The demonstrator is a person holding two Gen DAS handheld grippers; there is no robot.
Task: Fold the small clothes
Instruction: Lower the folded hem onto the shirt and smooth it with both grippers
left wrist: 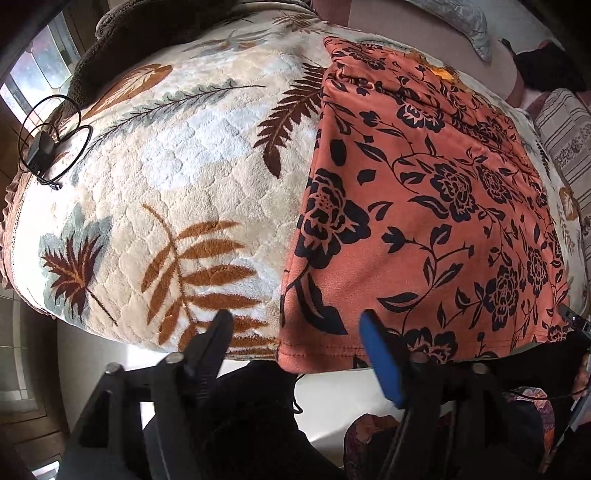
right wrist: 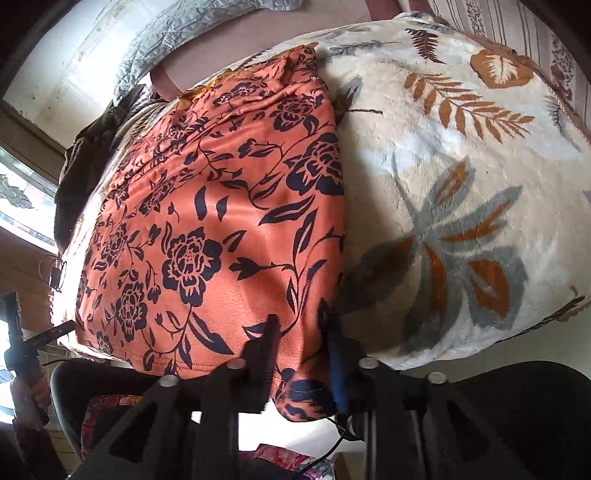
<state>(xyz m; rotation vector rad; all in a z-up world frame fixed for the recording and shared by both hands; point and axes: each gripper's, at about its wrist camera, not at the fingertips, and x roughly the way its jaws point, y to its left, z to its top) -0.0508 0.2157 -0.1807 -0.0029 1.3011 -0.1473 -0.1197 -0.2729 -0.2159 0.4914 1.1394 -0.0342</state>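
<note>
Jaws wide on left gripper [left wrist: 295, 328], narrowed around near hem corner of orange floral garment [right wrist: 221, 229] on right gripper [right wrist: 301, 328]; next, likely gripping and folding across.

The orange garment [left wrist: 424, 206] is soft, matt cloth with a velvety nap — the leaf-print blanket [left wrist: 192, 177] looks plush, quilted fleece.

The orange garment with black flower print [left wrist: 424, 206] lies flat on the cream fleece blanket with leaf pattern [left wrist: 184, 177], its hem at the near edge. A black cable coil with a small box [left wrist: 44, 151] rests on the blanket's far left. A grey quilted pillow [left wrist: 465, 22] lies beyond the blanket.
</note>
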